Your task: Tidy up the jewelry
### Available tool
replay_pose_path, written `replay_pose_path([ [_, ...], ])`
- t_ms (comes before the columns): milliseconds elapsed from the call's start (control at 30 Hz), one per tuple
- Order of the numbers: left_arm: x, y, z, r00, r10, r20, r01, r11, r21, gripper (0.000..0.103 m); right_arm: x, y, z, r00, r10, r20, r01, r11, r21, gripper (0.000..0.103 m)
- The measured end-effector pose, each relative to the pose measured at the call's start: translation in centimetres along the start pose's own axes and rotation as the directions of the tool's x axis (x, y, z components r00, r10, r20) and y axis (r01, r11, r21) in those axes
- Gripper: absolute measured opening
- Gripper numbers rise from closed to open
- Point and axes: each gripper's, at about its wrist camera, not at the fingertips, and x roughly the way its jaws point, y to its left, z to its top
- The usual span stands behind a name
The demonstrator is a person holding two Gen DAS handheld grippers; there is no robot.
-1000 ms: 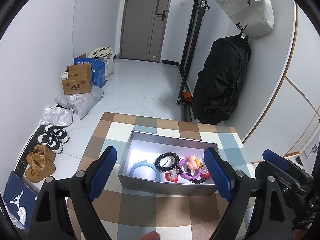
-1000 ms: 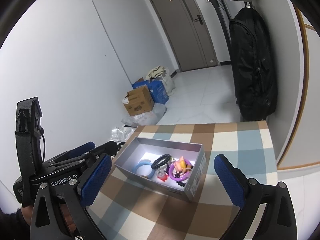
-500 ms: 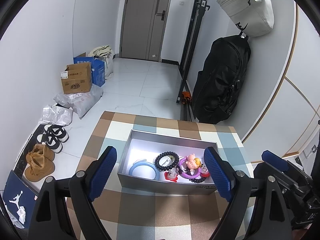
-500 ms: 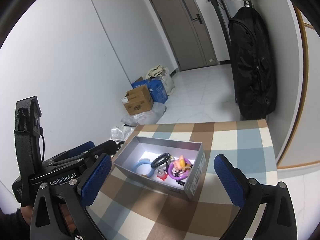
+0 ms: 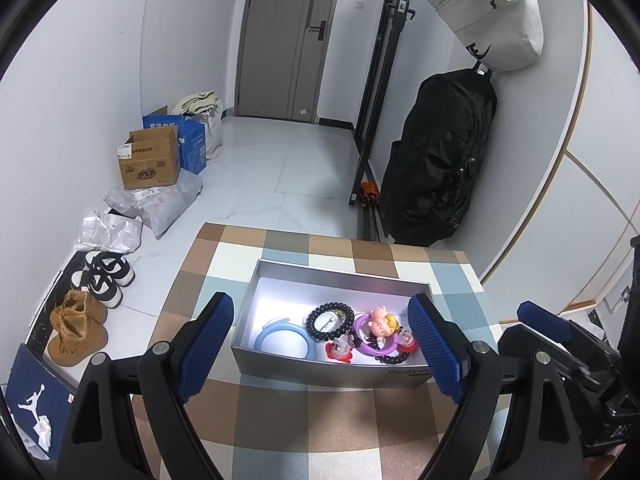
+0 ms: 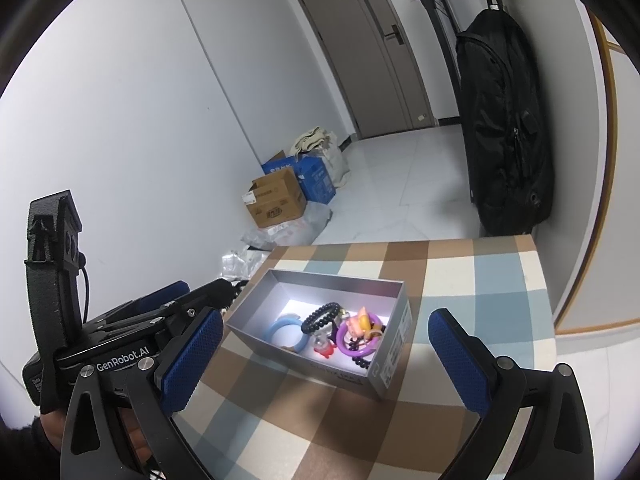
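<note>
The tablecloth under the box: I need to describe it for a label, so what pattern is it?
The tablecloth is checked in brown, pale blue and cream; the left wrist view shows it best.

Left tool [image 5: 322, 344], jaws wide apart, above a checked desk [image 5: 280, 420]. Grey box [image 5: 320, 368] holding a blue ring [image 5: 285, 338], black bead bracelet [image 5: 330, 320], purple ring [image 5: 370, 342] and, apparently, a small doll [image 5: 382, 320].

The tablecloth [image 5: 280, 408] at the lower centre is checked in brown, tan, pale blue and cream. On it a grey box [image 5: 320, 372] holds a light blue bangle [image 5: 285, 338], a black bead bracelet [image 5: 330, 320], a purple ring [image 5: 378, 346] with a pink and yellow figure [image 5: 382, 320], and something red [image 5: 338, 354], perhaps a clip. At the left edge sit tan boots [image 5: 76, 328] and black-and-white sneakers [image 5: 106, 276]. Gripper pads [image 5: 206, 348] are blue.
</note>
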Motion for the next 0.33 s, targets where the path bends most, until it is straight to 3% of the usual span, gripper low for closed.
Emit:
replay_pose_path([
  [333, -0.26, -0.34, -0.05, 1.0, -0.012, 0.008, 0.012, 1.0, 0.017, 0.086, 0.38, -0.15, -0.26, 1.0, -0.005, -0.009, 0.005, 1.0, 0.007, 0.103],
])
